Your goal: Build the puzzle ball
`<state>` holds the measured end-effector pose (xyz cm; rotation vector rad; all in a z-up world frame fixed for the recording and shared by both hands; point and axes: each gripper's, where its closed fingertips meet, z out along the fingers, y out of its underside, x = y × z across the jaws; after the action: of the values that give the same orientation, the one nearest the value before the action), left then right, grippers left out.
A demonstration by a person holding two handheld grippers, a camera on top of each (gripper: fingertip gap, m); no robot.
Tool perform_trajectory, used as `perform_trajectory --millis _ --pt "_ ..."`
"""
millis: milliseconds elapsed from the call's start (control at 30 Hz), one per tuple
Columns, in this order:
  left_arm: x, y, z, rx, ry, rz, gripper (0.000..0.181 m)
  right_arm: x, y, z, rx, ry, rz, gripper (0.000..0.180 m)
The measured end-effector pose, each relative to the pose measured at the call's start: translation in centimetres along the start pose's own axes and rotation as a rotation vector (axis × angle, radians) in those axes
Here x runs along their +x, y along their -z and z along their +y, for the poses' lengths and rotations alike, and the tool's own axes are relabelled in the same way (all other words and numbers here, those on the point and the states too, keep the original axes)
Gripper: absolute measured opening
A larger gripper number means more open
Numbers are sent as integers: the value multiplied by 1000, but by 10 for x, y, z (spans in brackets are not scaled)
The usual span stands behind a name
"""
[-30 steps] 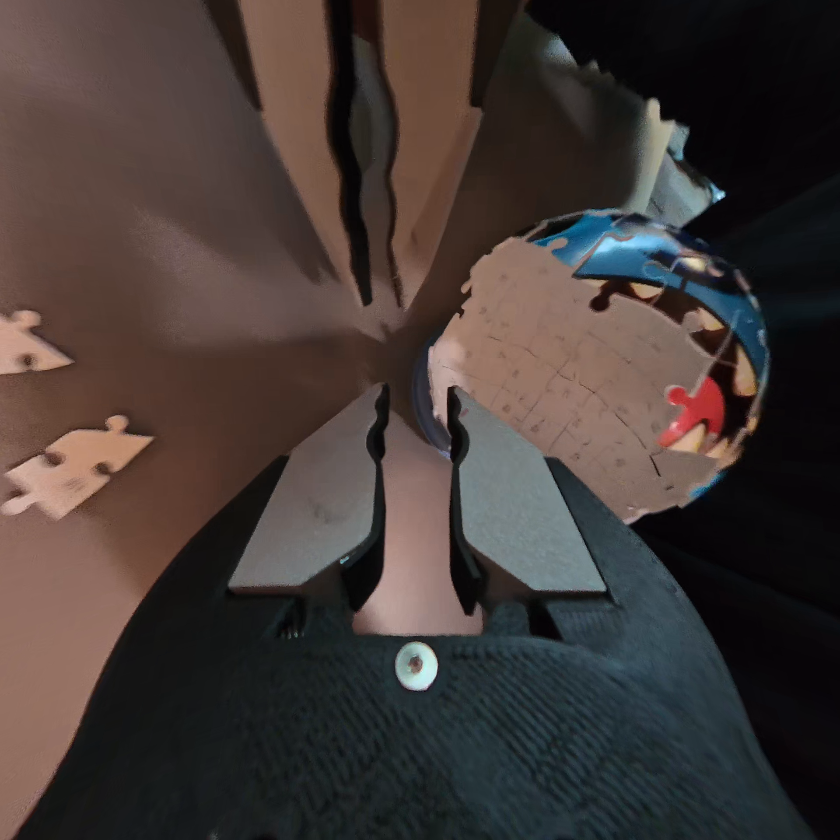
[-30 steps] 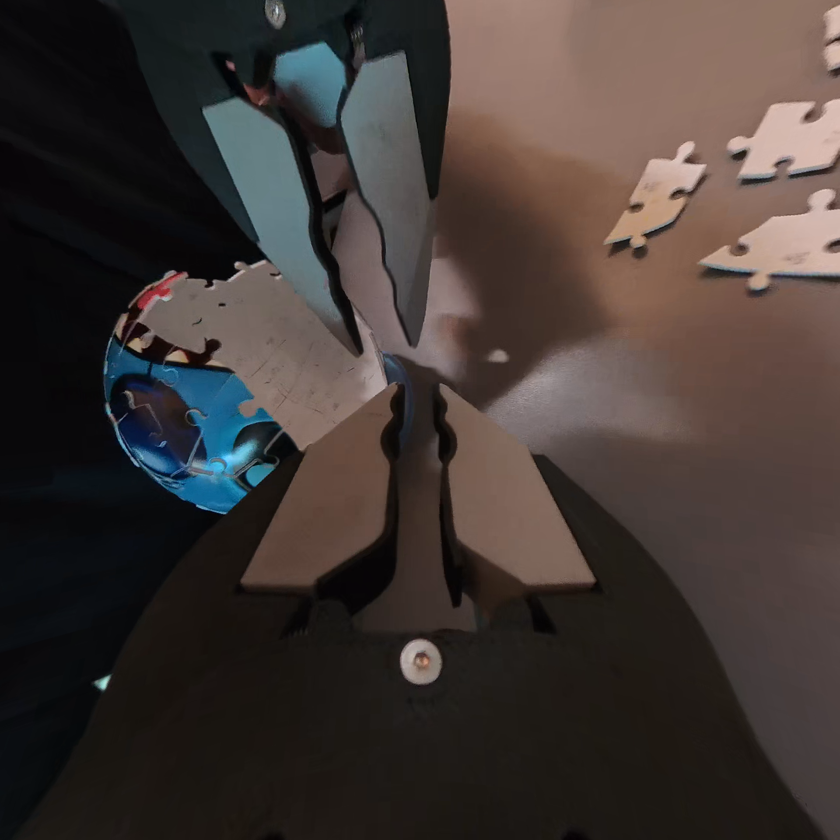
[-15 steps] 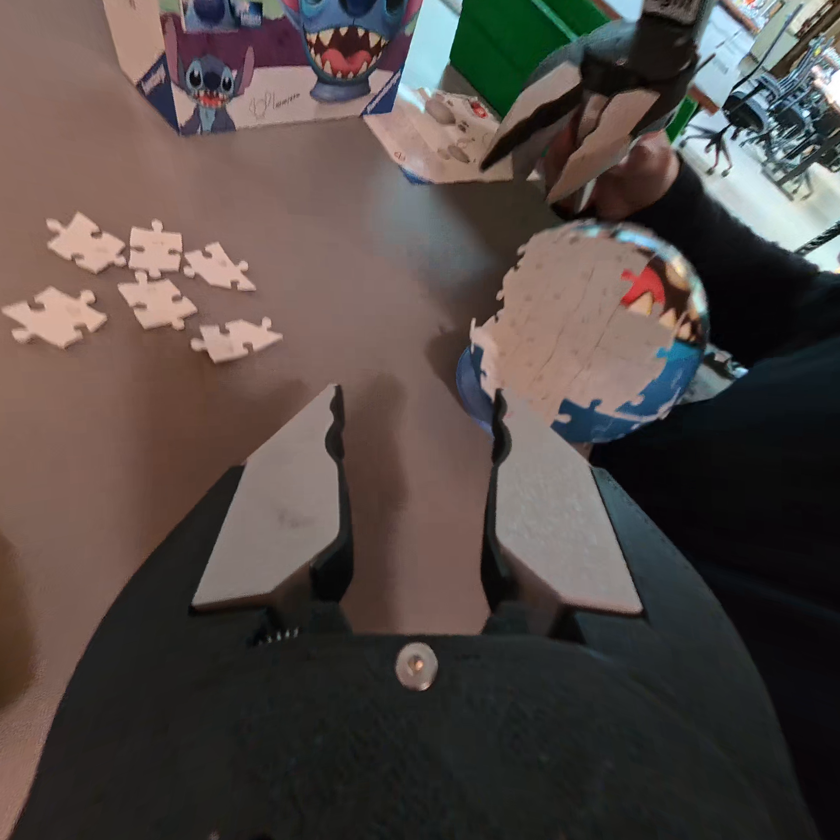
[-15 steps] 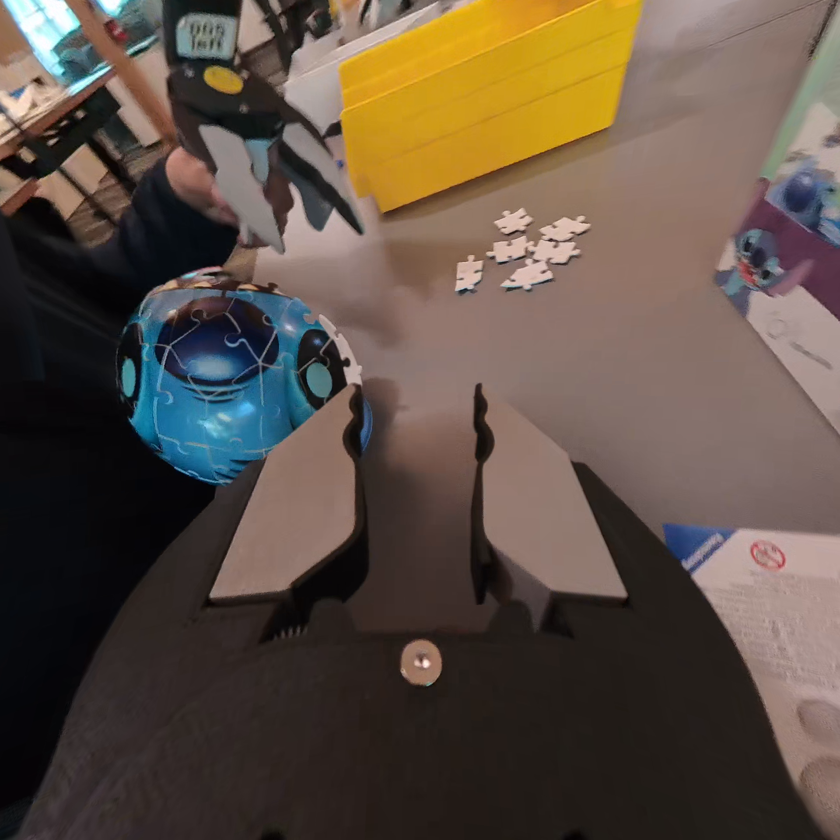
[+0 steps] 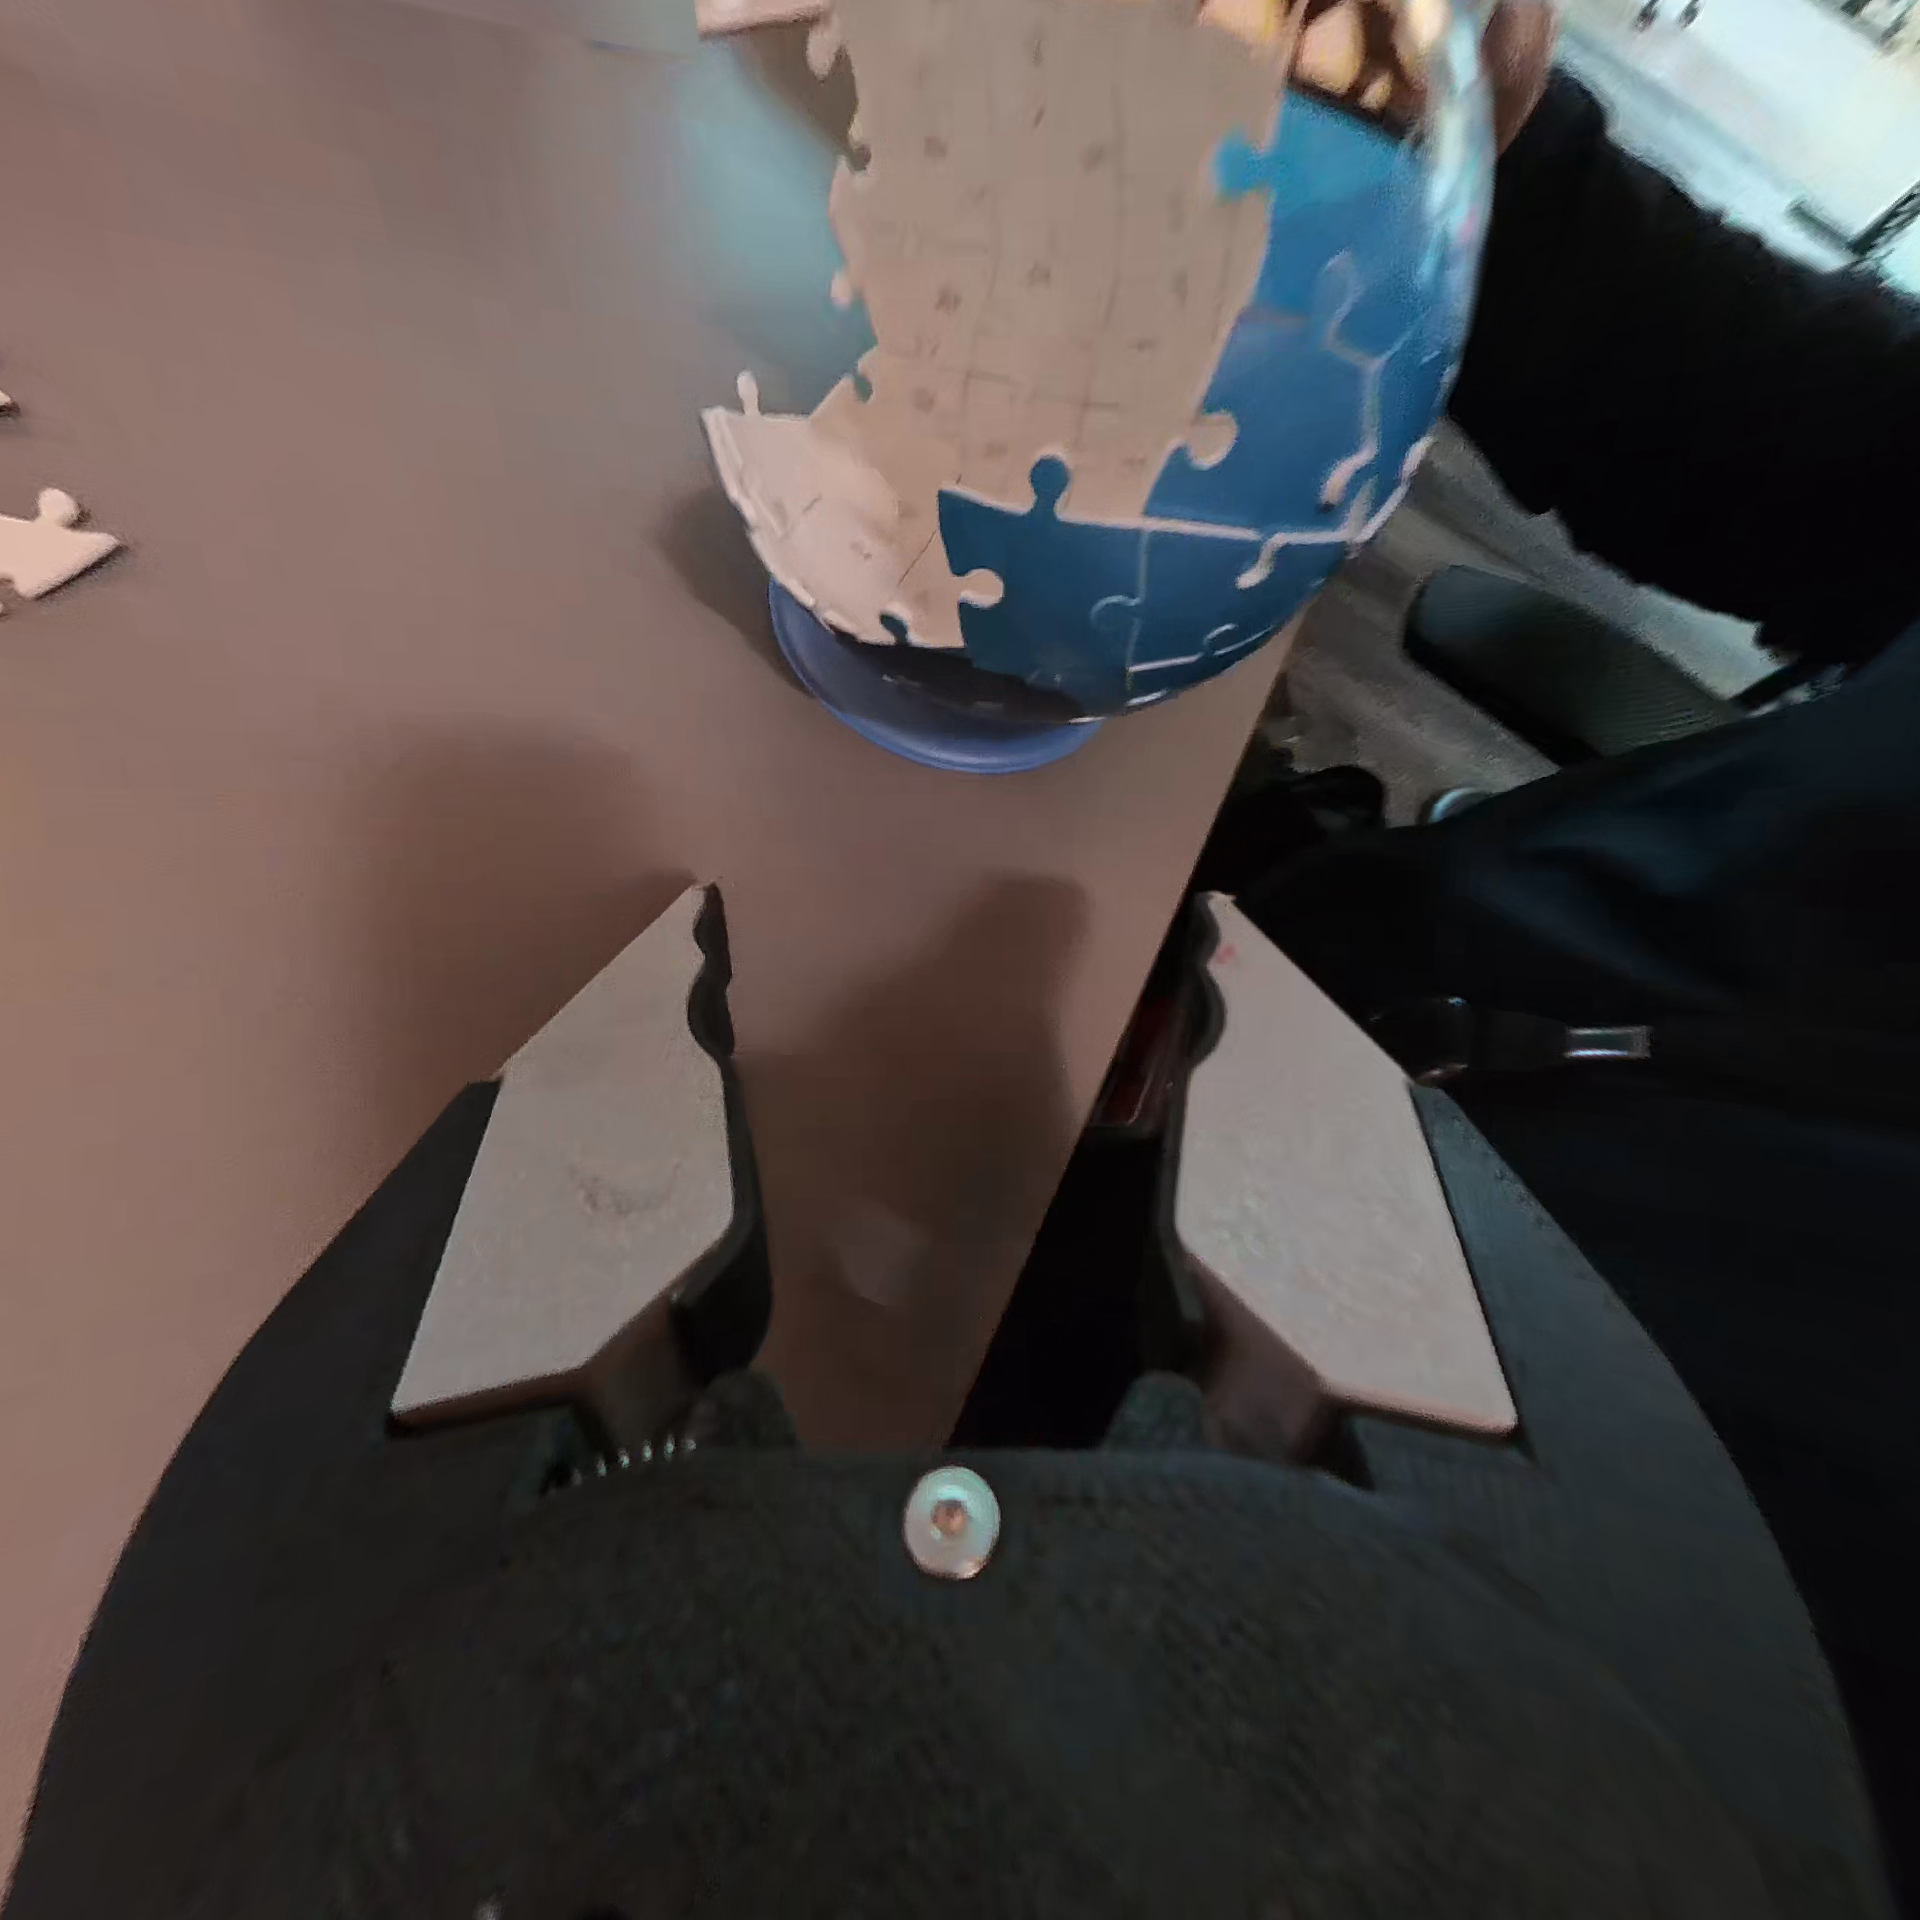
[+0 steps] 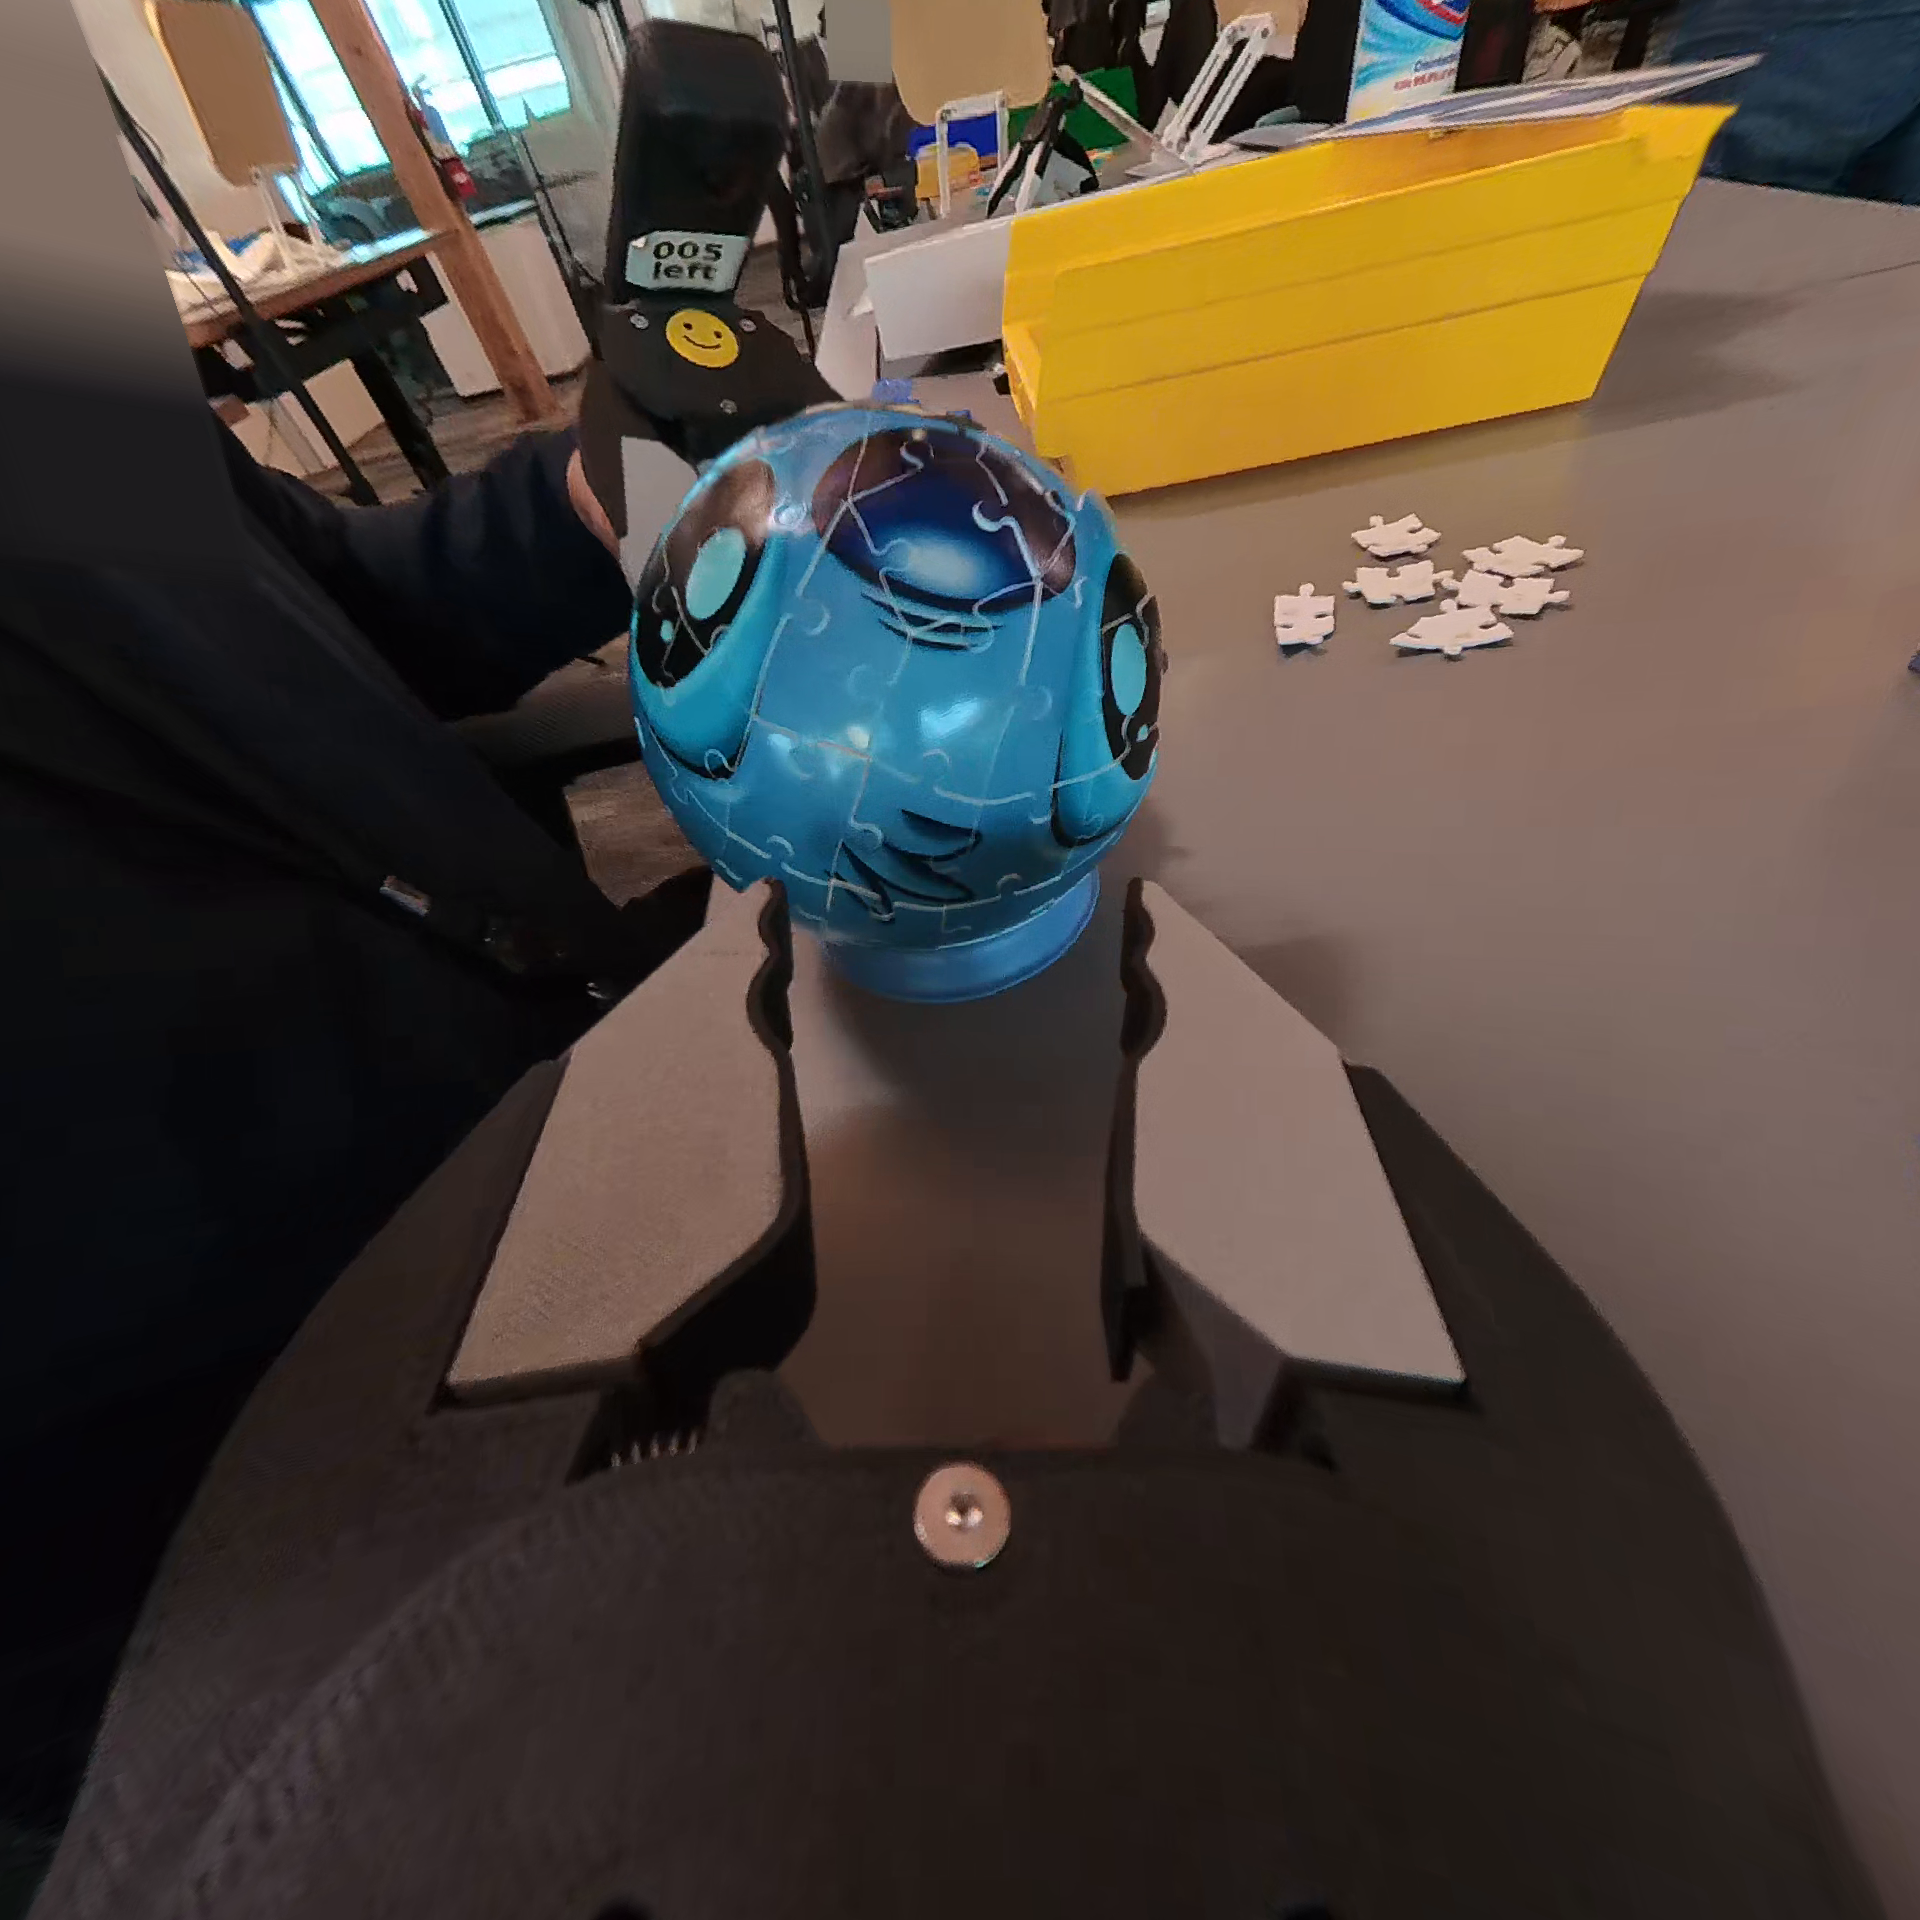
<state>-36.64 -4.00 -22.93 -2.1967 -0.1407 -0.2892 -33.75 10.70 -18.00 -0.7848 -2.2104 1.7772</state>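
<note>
Your right gripper (image 6: 951, 935) hangs with its fingers spread wide and empty, the blue puzzle ball (image 6: 899, 686) standing just past the fingertips and centred on the gap between them. The ball sits on a blue ring stand (image 6: 961, 951) on the grey table (image 6: 1558, 935), close to the table's near edge, and its printed face with two dark eyes and a dark nose patch is turned toward this gripper. The ball's lower edge shows just beyond your left fingertip; whether they touch cannot be told.

Your left gripper (image 5: 956, 935) is likewise released, its fingers far apart with nothing between them. Its left finger (image 5: 613, 1195) is over the table, and its right finger (image 5: 1320, 1226) is past the table's edge, over dark clothing. From this side the ball (image 5: 1101, 343) lies ahead of the fingertips and a little to the right, apart from them, and shows an unfinished opening: the pale backs of the pieces (image 5: 1029, 260) are visible inside the blue shell, with a jagged knobbed border. The stand (image 5: 935, 717) shows beneath it.

In the right wrist view, the left gripper (image 6: 691, 343) appears behind the ball, partly hidden by it. Loose white pieces (image 6: 1444, 592) lie in a cluster well beyond your right fingertip and to its right, near a yellow bin (image 6: 1330, 301). One more white piece (image 5: 42, 540) lies far left of the left gripper's fingers.
</note>
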Motion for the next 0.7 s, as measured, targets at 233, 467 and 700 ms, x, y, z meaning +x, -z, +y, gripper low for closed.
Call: perform_trajectory --millis 233,467,700 --pt "-5 -27 -7 -46 49 -84 86 -3 -10 2 -39 58 1 64" --pt "-16 -31 -12 -65 71 -110 82 -14 -15 5 -62 81 -39 62" --pt "-40 4 -8 -99 41 -112 79 3 8 -5 15 68 37 61"
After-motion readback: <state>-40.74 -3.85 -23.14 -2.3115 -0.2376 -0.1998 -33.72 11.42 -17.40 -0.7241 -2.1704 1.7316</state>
